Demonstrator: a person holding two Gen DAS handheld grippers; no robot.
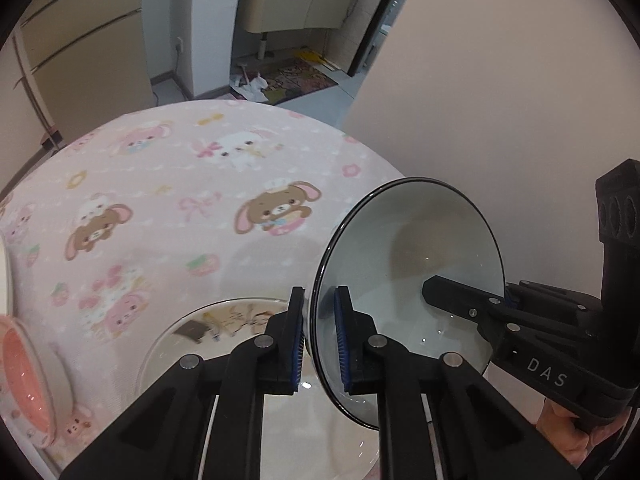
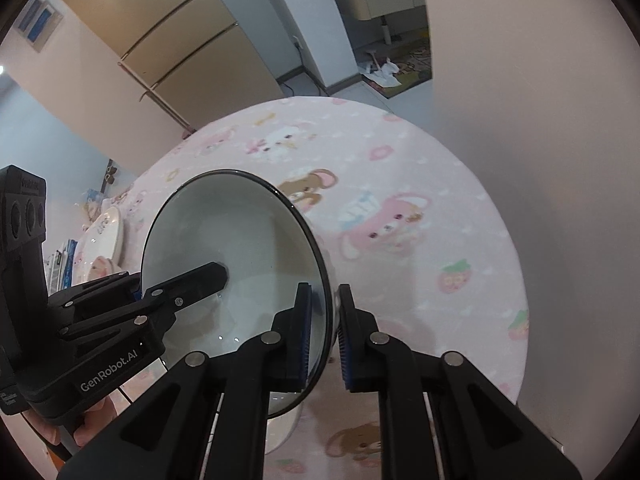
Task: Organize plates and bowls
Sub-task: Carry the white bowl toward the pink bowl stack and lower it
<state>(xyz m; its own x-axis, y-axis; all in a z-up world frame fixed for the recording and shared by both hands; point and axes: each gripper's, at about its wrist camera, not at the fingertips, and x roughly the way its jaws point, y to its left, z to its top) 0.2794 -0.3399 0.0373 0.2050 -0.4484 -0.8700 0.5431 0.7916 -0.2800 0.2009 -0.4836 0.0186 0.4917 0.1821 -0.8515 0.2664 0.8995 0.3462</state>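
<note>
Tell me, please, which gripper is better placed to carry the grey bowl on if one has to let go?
Probably neither. The left gripper and right gripper each pinch opposite rims of the tilted grey bowl, lifted above the glass plate. A single thin rim pinch looks unsteady, so keep both until it is set down.

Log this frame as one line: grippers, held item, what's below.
left gripper: shut on bowl rim | right gripper: shut on opposite rim | grey bowl: tilted, above table | below: clear plate | pink bowl: at left
</note>
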